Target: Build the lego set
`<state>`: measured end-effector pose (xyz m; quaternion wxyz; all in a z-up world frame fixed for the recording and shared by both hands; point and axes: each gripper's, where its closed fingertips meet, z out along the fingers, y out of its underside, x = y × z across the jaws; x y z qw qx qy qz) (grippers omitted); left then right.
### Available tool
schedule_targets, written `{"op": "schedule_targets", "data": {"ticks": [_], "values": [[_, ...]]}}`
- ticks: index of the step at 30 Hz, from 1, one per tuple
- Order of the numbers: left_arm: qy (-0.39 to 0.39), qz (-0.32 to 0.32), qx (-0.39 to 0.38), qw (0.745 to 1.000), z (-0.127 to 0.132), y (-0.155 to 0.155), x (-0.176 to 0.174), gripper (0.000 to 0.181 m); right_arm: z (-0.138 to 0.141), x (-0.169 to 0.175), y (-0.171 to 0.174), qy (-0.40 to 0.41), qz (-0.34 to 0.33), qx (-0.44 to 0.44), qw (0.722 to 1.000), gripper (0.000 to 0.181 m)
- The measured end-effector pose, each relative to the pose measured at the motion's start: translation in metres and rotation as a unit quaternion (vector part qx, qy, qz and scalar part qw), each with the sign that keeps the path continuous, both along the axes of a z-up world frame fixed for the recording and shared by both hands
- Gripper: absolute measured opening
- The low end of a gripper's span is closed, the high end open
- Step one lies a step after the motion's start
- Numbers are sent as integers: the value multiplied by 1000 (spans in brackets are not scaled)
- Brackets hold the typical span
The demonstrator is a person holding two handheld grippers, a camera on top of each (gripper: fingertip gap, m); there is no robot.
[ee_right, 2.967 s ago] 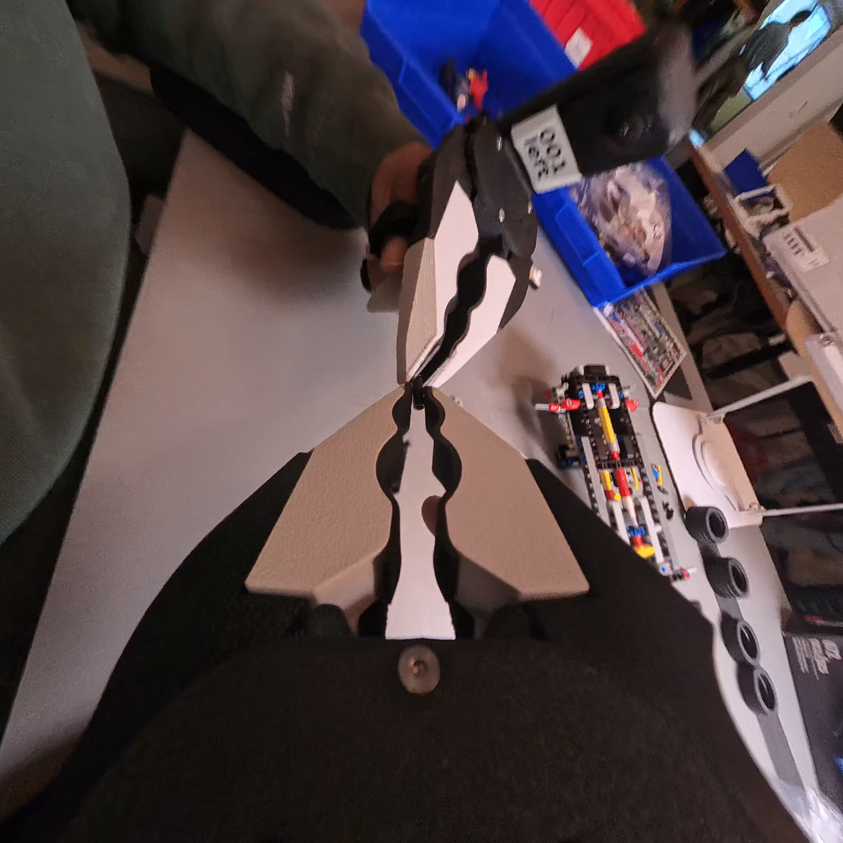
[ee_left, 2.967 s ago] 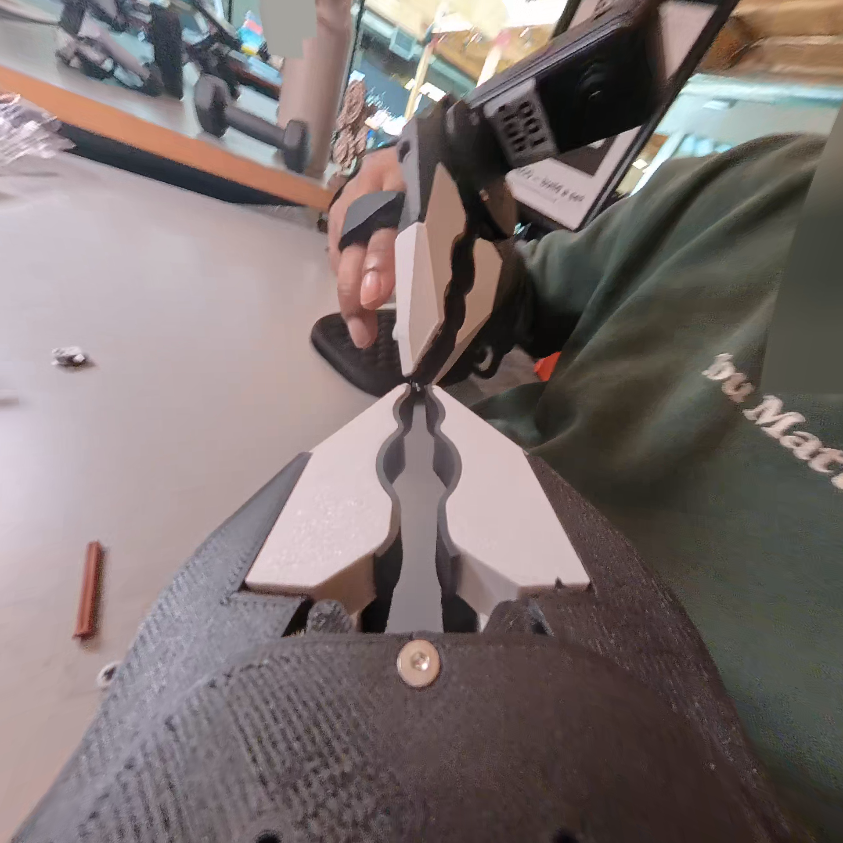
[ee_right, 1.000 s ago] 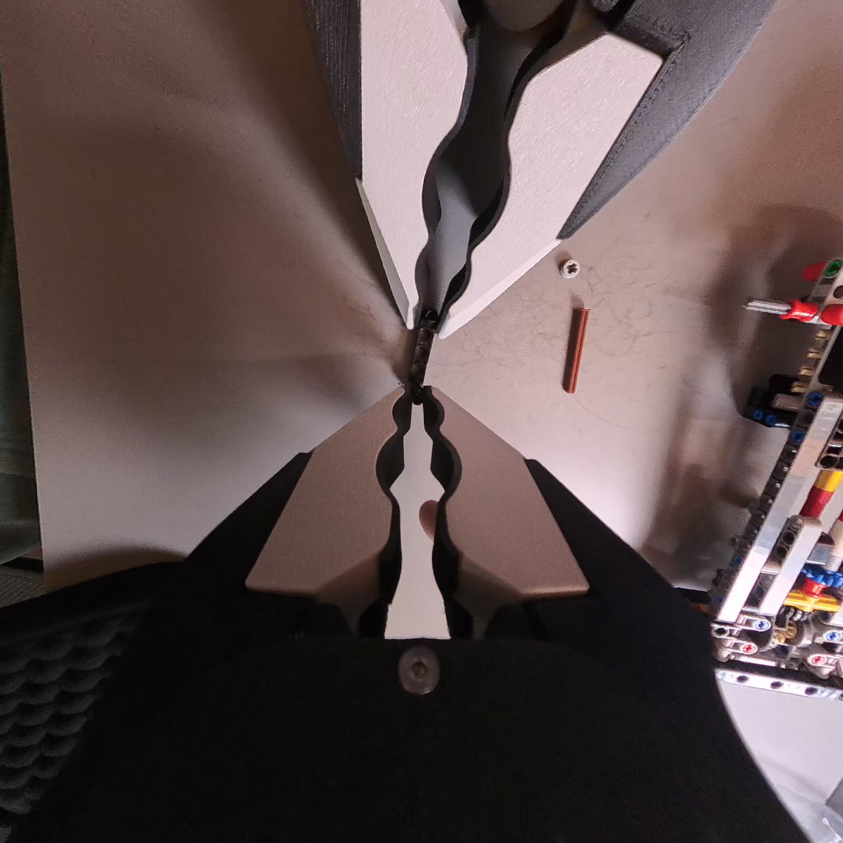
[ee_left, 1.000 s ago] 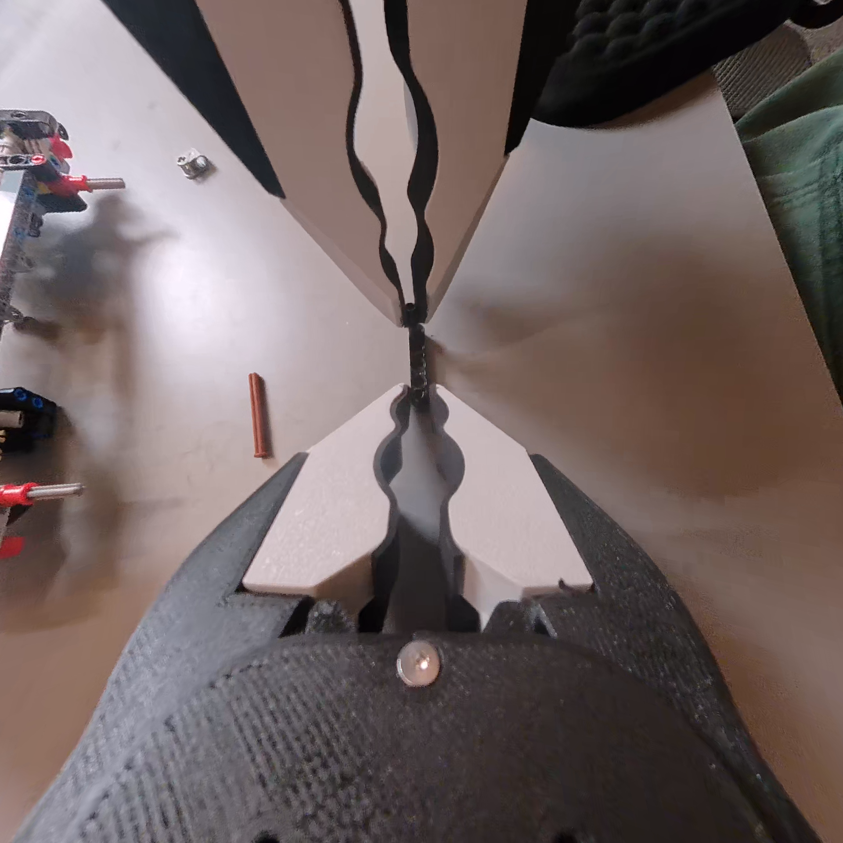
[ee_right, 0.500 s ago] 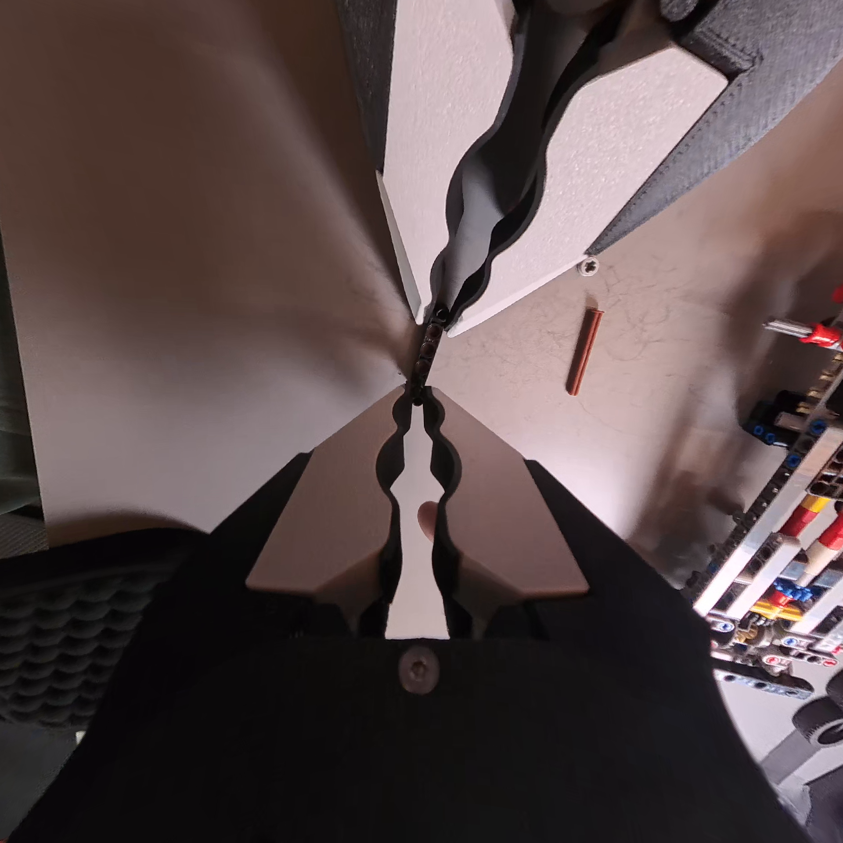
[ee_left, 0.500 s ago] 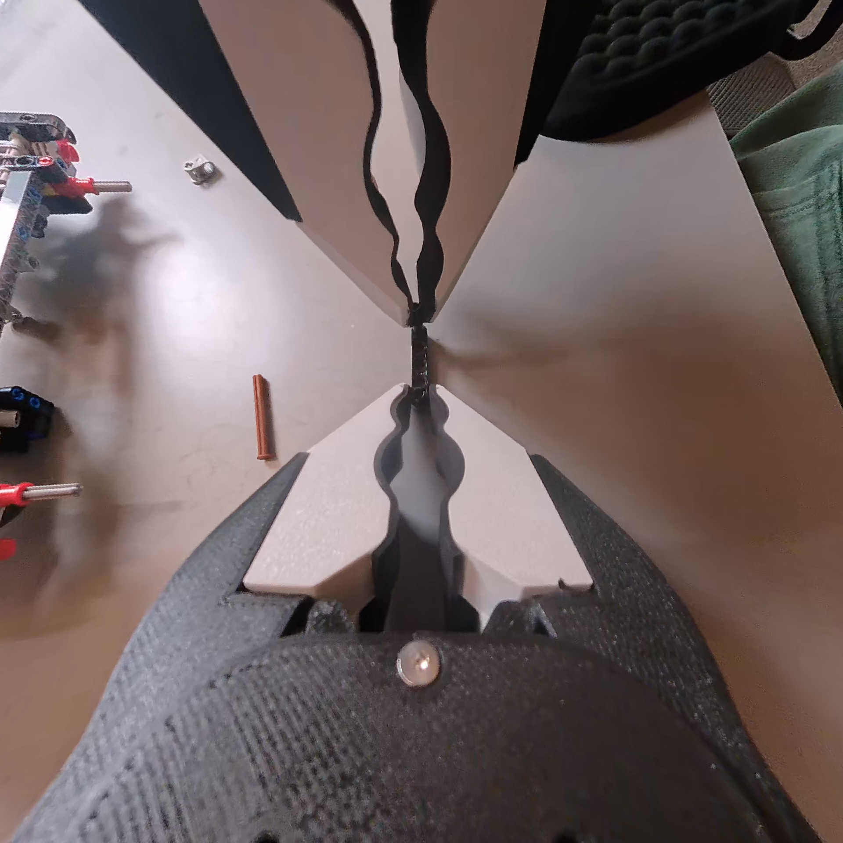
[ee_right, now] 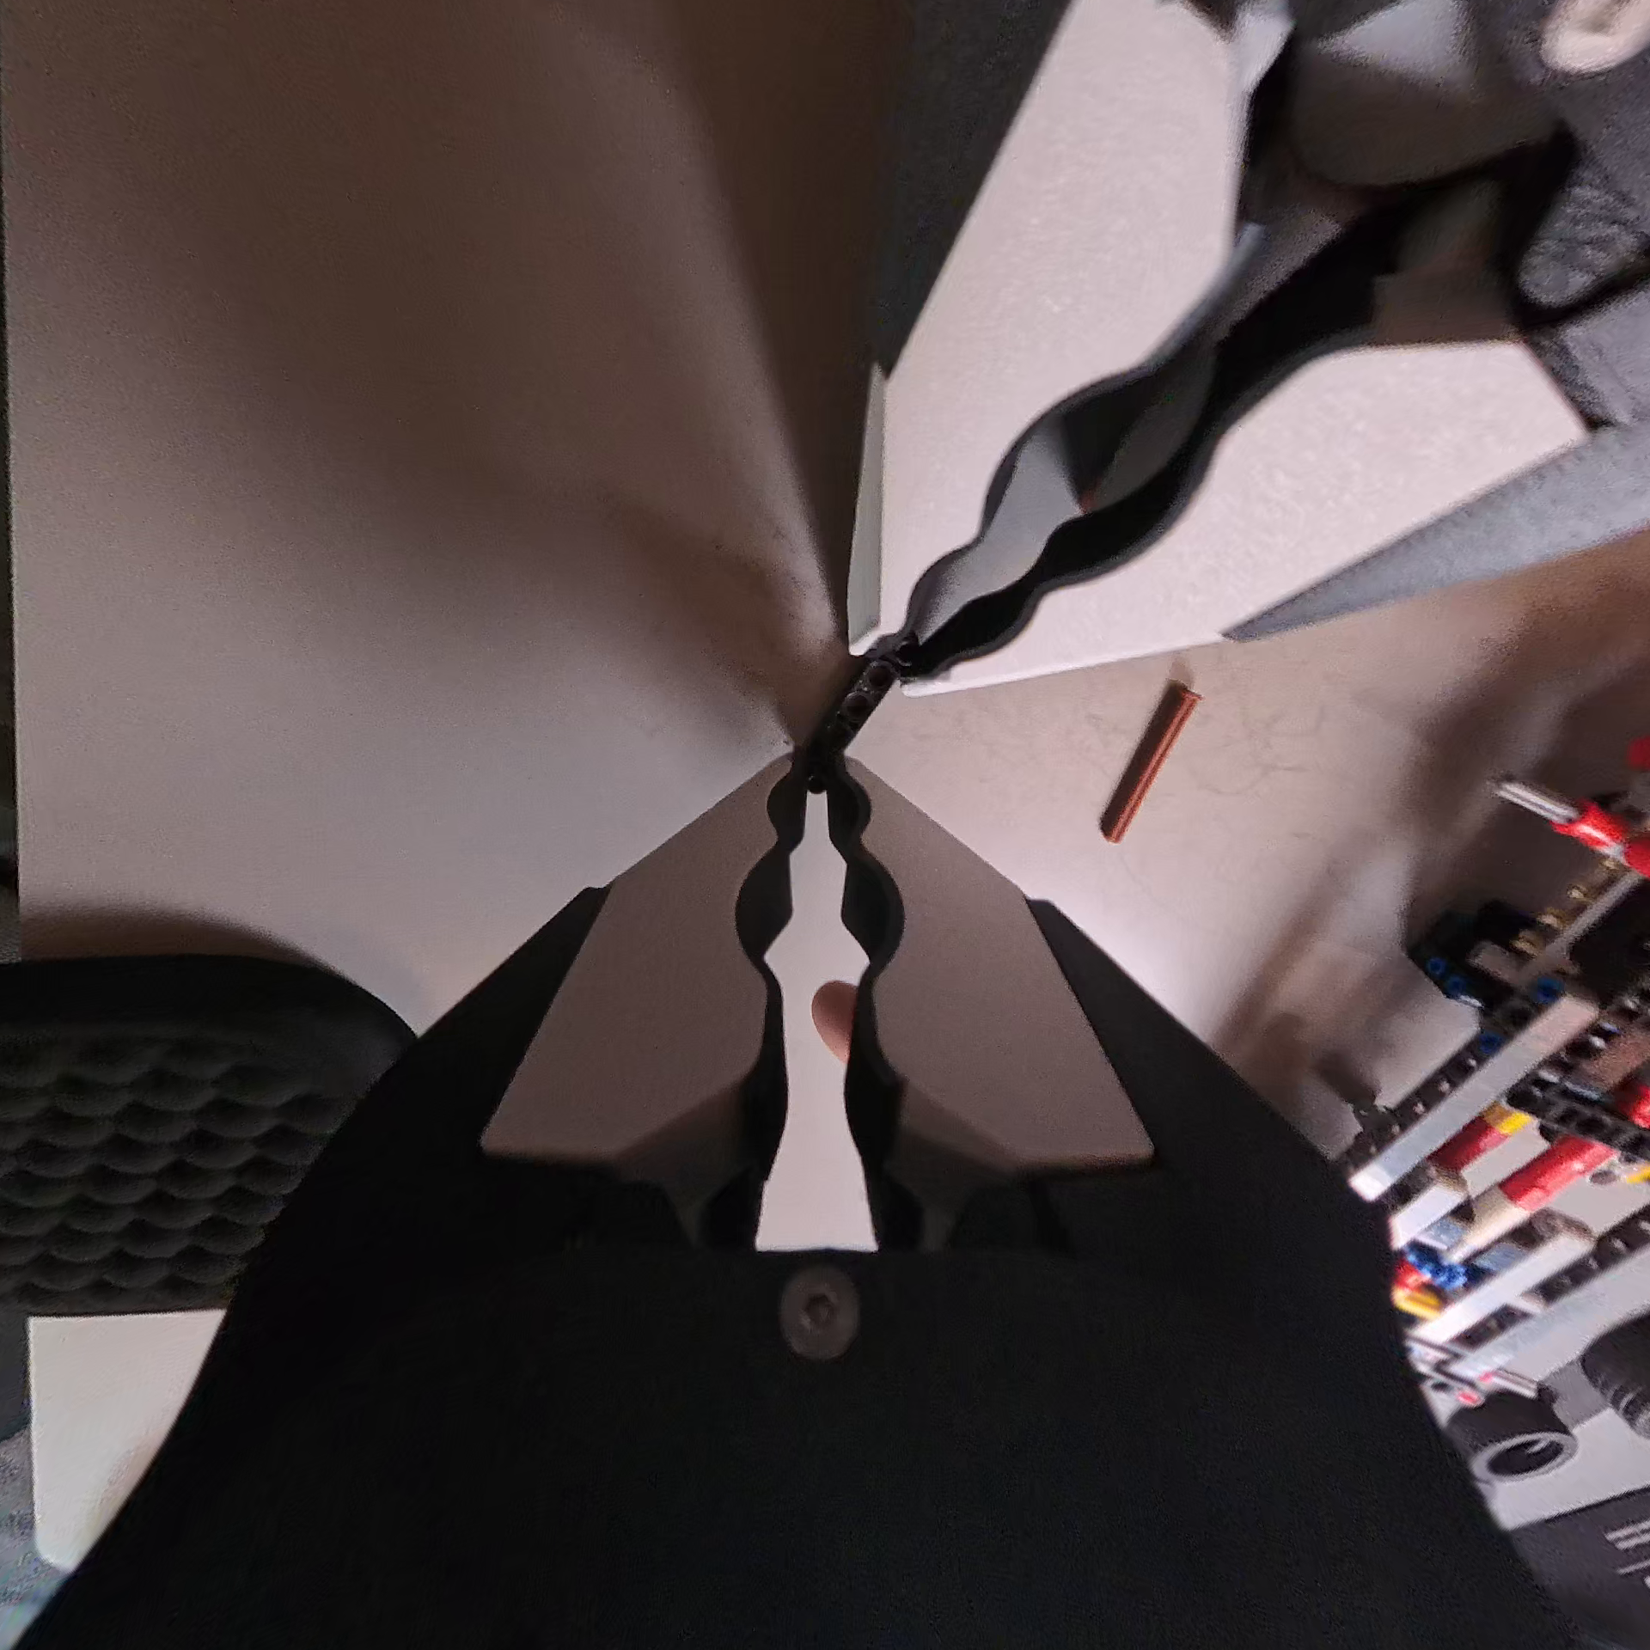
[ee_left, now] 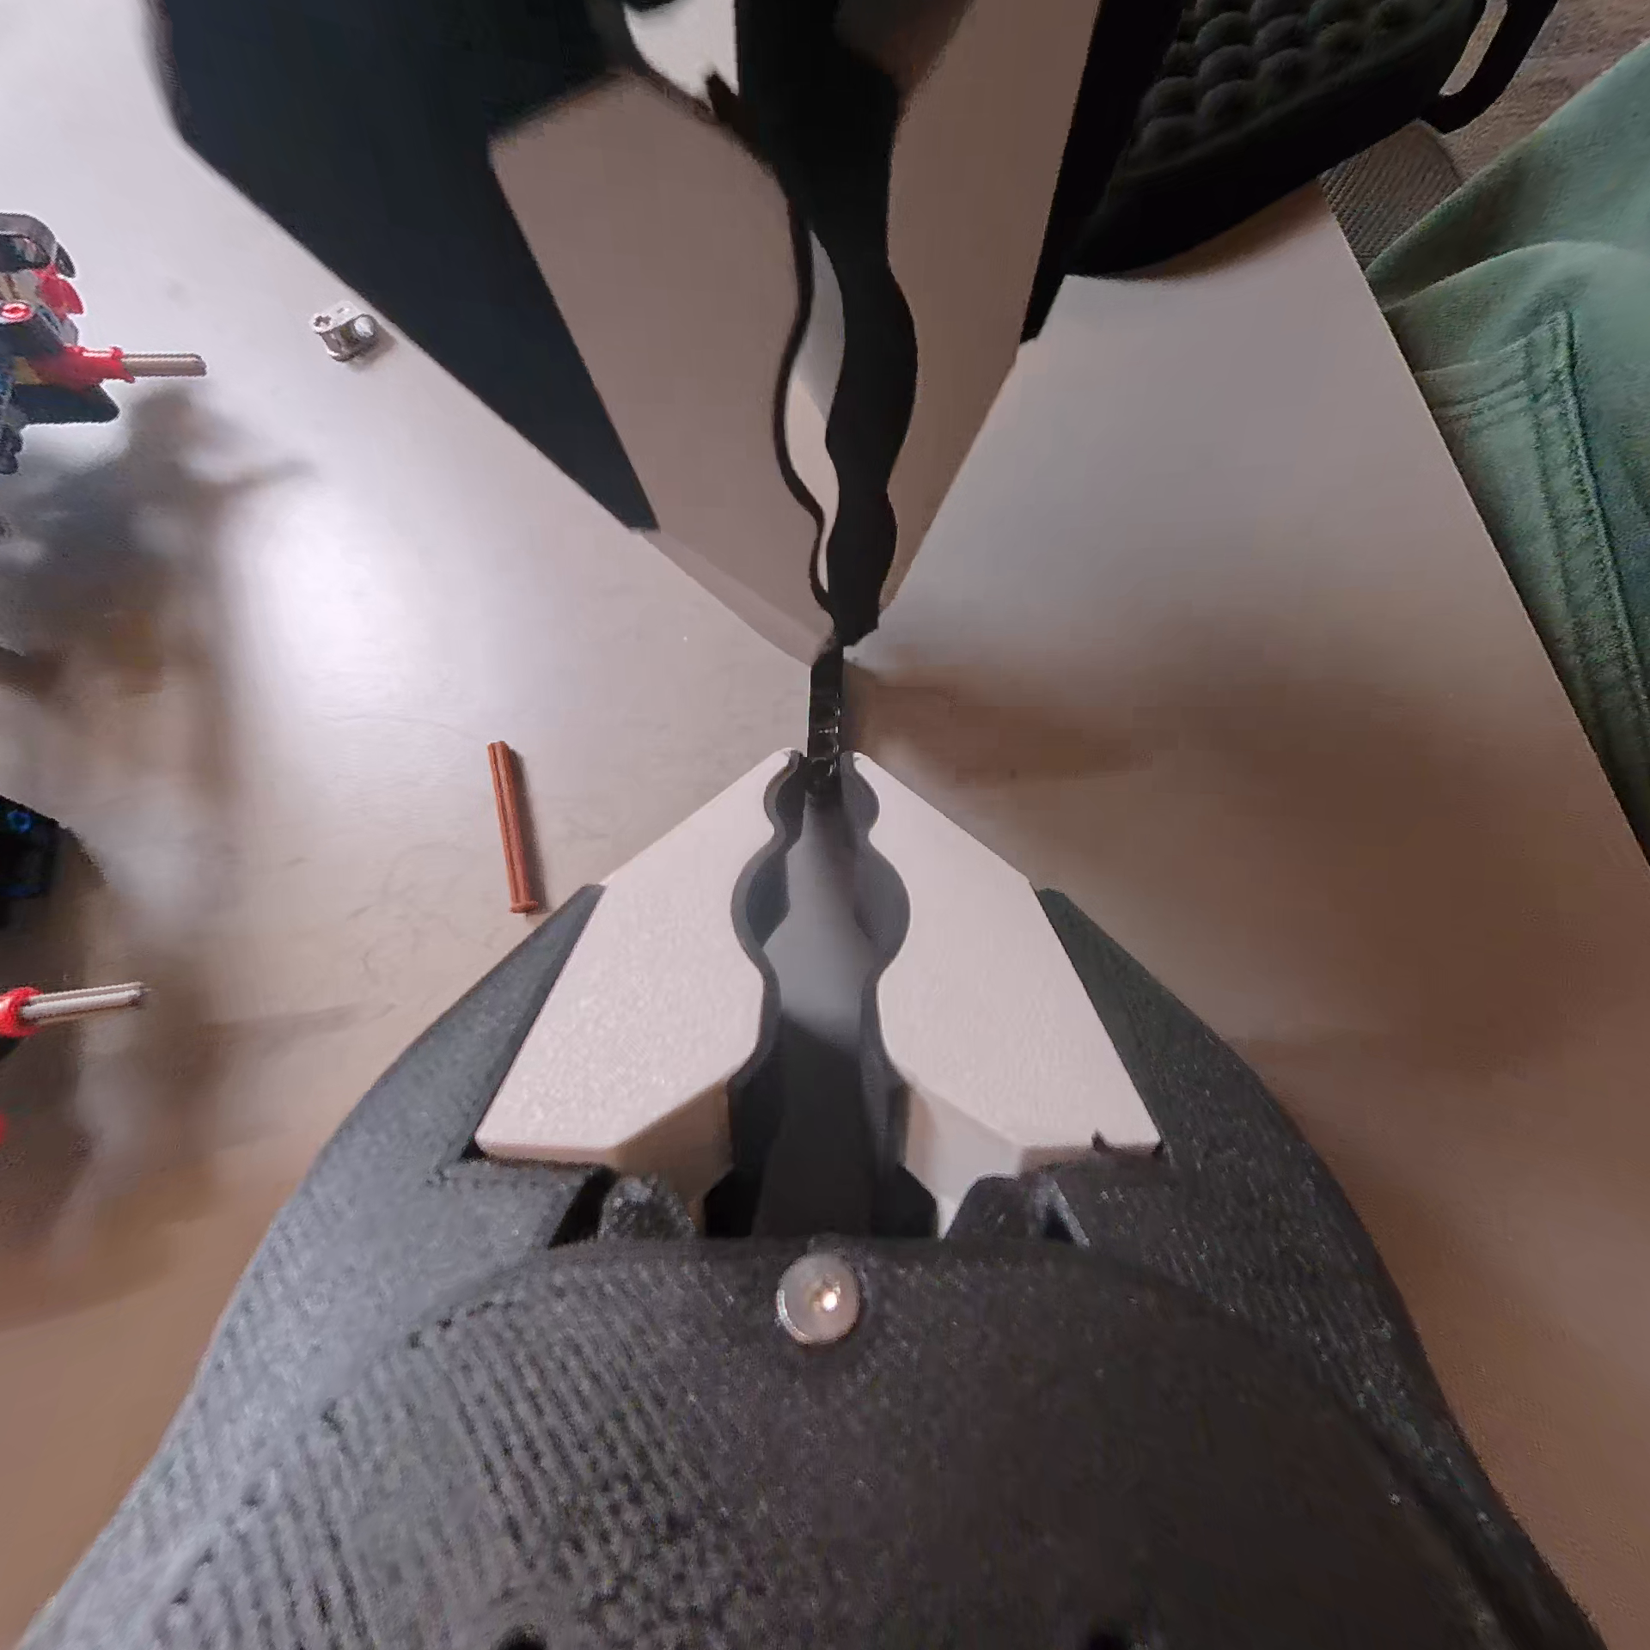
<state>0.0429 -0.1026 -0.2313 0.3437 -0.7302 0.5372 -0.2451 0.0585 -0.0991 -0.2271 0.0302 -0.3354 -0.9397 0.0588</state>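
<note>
A short black lego beam with holes (ee_left: 826,705) hangs above the beige table, gripped at both ends. My left gripper (ee_left: 826,761) is shut on its near end in the left wrist view, and my right gripper (ee_left: 839,636) comes down from the top, shut on the far end. In the right wrist view, my right gripper (ee_right: 817,775) pinches one end of the beam (ee_right: 855,705), and my left gripper (ee_right: 900,659) holds the other end, slanting off to the upper right. The partly built lego chassis (ee_right: 1518,1098) lies at the right edge, and also shows in the left wrist view (ee_left: 45,348).
A brown axle (ee_left: 513,826) and a small grey connector (ee_left: 346,329) lie loose on the table (ee_left: 1161,625). A black tyre (ee_right: 1518,1437) sits beside the chassis. A black mesh chair (ee_right: 134,1143) and a green sleeve (ee_left: 1536,446) are at the table's edge. The tips of both grippers are at nearly the same place. My left gripper's tips are some 6 cm from the brown axle (ee_left: 513,826). Look for it in the right wrist view (ee_right: 1155,762) too.
Both grippers turned from level to face down over the table, still joined at the beam. In the last half second the left gripper swung aside, so the beam now slants in the right wrist view.
</note>
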Motion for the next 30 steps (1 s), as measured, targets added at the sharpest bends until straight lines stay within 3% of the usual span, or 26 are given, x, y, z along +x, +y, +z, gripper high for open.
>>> {"op": "schedule_targets", "data": {"ticks": [1, 6, 11, 14, 16, 21, 30], "values": [[0, -3, -2, 1000, 0, 0, 0, 6, -3, 0, -1, -9, 9, 6, 1000, 1], [0, -5, 0, 1000, 0, 0, 1, 6, -3, 1, -1, -16, 21, 5, 1000, 1], [0, -6, 1, 1000, 0, 0, 1, 6, -3, 0, -1, 12, -18, -12, 1000, 1], [3, -6, 8, 1000, 0, -1, 1, 6, -2, 0, -1, 59, -46, -14, 997, 2], [4, -5, 10, 1000, 0, 0, 1, 6, 0, 1, -4, 96, -66, -30, 993, 19], [2, -3, 6, 1000, 0, 0, 1, 6, 15, -1, -10, 210, -83, -4, 974, 21], [1, 2, 3, 1000, 0, 1, 1, 6, 4, 5, -4, 240, -75, 45, 967, 15]]}}
